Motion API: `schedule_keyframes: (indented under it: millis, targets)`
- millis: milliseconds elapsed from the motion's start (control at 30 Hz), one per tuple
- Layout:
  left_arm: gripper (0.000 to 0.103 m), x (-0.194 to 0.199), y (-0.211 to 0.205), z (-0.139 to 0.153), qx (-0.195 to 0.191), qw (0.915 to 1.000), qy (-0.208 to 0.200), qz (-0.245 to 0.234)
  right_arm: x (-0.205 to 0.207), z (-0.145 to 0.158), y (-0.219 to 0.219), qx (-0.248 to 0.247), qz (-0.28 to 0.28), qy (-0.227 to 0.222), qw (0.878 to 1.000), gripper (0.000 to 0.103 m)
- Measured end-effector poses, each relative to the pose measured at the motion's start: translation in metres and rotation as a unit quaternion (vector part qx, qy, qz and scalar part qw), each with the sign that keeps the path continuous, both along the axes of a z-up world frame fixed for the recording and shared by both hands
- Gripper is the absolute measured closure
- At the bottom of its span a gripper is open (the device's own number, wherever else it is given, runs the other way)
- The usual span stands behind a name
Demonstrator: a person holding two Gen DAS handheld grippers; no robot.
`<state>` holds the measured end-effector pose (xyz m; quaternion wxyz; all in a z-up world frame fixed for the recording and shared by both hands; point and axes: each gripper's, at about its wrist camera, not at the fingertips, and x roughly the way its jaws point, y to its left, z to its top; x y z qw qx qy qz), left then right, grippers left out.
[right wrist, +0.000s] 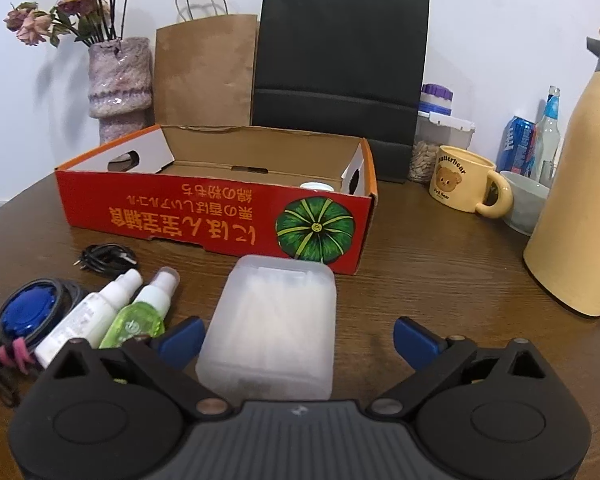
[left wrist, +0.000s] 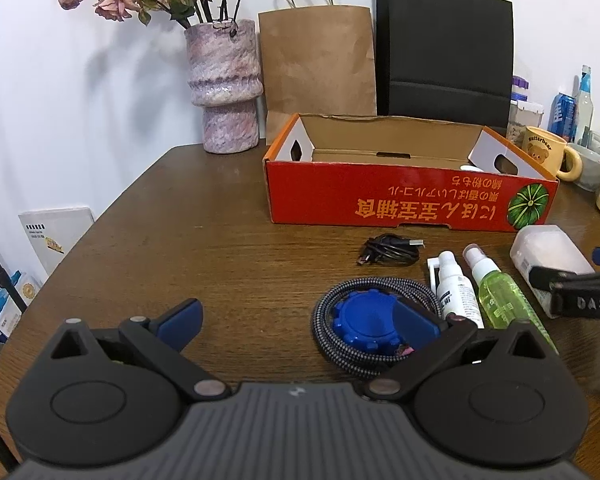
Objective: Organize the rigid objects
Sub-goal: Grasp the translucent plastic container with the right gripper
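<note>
The frosted plastic box point(right wrist: 270, 324) lies on the desk point(right wrist: 440, 280) just before the red carton point(right wrist: 204, 208), between the right tool's point(right wrist: 298, 338) spread blue fingers point(right wrist: 414, 340), ungripped. Spray bottles point(right wrist: 100, 312) lie beside it. The left tool point(left wrist: 296, 320) hangs released over a coiled cable point(left wrist: 336, 344).

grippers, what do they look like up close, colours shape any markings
The left gripper and right gripper look alike: a grey ribbed body, two round black housings with disc caps, black linkage arms with metal pivot pins, and blue finger pads. From the left wrist view, the right gripper's black finger shows raised letters "DAS". No cables, hands or sleeves visible.
</note>
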<state>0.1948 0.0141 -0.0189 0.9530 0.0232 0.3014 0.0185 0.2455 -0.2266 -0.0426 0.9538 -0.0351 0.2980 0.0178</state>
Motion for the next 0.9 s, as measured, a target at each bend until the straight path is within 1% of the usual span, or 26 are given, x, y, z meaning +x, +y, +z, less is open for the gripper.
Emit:
schedule_keyframes:
  millis: [67,133,167,200,433,500,667,900]
  targets:
    - [0.000,0.000,0.000,-0.001,0.001,1.0000,0.001,0.001,0.004,-0.001,-0.001,0.009,0.000,0.004,1.000,0.012]
    - [0.000,0.001,0.000,-0.002,0.001,1.0000,0.002,0.001,0.005,-0.002,-0.002,0.018,0.006,0.008,1.000,0.022]
    - [0.000,0.001,0.000,-0.002,0.000,1.0000,0.003,0.002,0.006,-0.003,-0.002,0.019,0.008,0.012,1.000,0.032]
    - [0.000,0.002,0.000,-0.003,0.001,1.0000,0.004,0.002,0.007,-0.004,-0.002,0.022,0.011,0.017,1.000,0.039]
    - [0.000,0.002,-0.001,-0.004,0.001,1.0000,0.003,0.000,0.002,-0.005,-0.003,0.026,0.012,0.007,1.000,0.039]
    - [0.000,0.003,-0.001,-0.005,0.001,1.0000,0.006,0.001,-0.001,-0.003,-0.004,0.027,0.011,-0.004,1.000,0.039]
    - [0.000,0.002,-0.003,-0.005,0.001,1.0000,0.006,-0.008,-0.014,0.005,-0.007,0.020,-0.002,-0.046,0.999,0.039]
    - [0.000,0.001,-0.009,-0.010,0.004,0.9995,0.016,-0.027,-0.034,0.017,-0.014,0.032,-0.007,-0.080,0.996,0.039]
